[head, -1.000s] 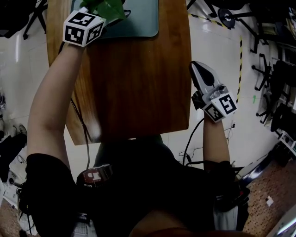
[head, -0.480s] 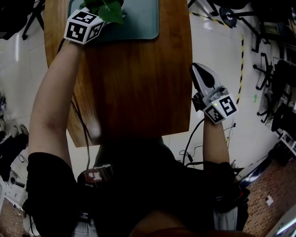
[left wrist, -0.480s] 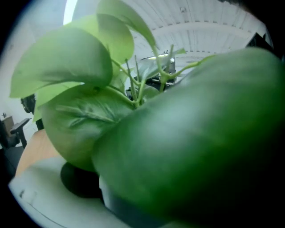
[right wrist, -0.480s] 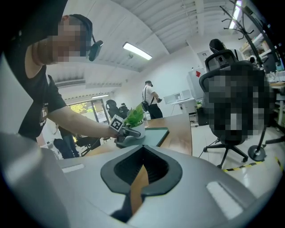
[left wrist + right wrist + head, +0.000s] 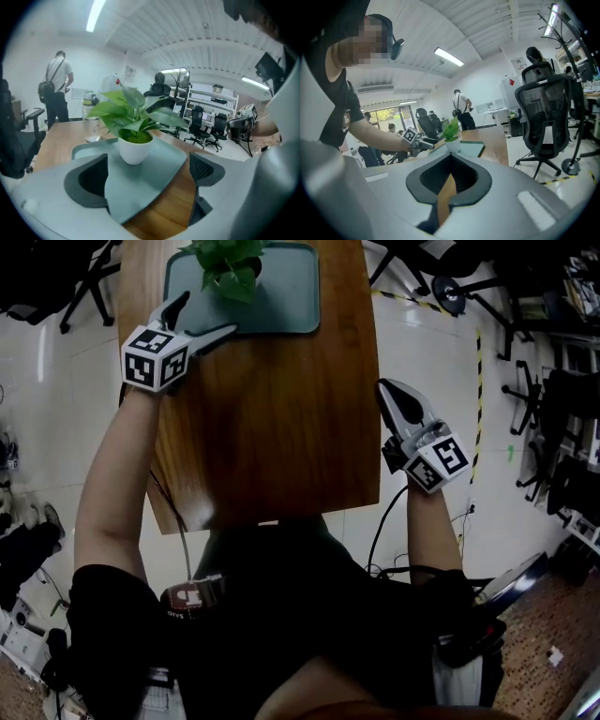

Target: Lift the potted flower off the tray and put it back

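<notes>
Left gripper (image 5: pixel 206 313): sits at the near-left corner of the green tray (image 5: pixel 281 310), pointing up the wooden table (image 5: pixel 281 427). Its jaws stand wide and have just been opening further. Nothing is clasped; only tray and wood show through the gap.

Potted flower (image 5: pixel 230 263): white pot, upright on the tray's far-left part. It lies just ahead of the left jaws, clear of them and nearly on their line. The pot is squat and round, with leaves spreading over the rim, so a low approach at the pot wall looks best.

Right gripper (image 5: pixel 392 395): well apart, at the table's right edge, with jaws pressed together and empty.

The left hand is plainly nearer, so I judge it the one for the lift
</notes>
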`<action>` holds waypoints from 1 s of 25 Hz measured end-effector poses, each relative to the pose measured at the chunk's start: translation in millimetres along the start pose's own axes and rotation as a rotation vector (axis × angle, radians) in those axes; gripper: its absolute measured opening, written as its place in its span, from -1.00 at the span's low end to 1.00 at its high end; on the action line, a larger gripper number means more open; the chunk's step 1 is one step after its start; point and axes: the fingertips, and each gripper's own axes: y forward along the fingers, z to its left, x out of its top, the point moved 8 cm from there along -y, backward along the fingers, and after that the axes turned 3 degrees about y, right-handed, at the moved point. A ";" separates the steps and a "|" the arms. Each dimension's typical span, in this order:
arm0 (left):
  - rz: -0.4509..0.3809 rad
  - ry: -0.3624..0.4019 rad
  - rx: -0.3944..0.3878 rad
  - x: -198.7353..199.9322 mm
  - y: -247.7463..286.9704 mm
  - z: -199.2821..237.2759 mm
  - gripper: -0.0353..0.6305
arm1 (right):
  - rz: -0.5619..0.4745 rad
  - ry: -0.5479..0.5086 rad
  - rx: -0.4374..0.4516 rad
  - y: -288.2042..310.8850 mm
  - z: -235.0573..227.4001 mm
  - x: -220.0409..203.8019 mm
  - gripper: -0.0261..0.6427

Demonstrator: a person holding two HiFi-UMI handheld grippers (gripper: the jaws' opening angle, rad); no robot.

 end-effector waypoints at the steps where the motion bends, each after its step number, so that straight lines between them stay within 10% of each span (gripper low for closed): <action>1: -0.031 -0.029 -0.004 -1.3 -20.4 -8.7 0.72 | -0.001 -0.005 0.005 -3.3 7.0 4.9 -0.88; 7: -0.216 -0.086 -0.017 0.2 -166.8 -81.2 0.51 | -0.021 -0.025 0.012 -30.3 57.8 40.2 -0.88; 16: -0.480 -0.143 -0.127 37.0 -315.0 -174.7 -0.45 | -0.020 -0.058 0.080 -71.2 130.3 84.7 -0.88; 20: -0.490 -0.047 -0.050 41.5 -346.9 -212.9 -0.87 | -0.006 -0.075 0.122 -87.9 157.7 79.1 -0.88; 25: -0.506 -0.096 -0.081 26.6 -357.3 -239.8 -0.89 | 0.025 -0.084 0.162 -93.1 174.5 62.0 -0.89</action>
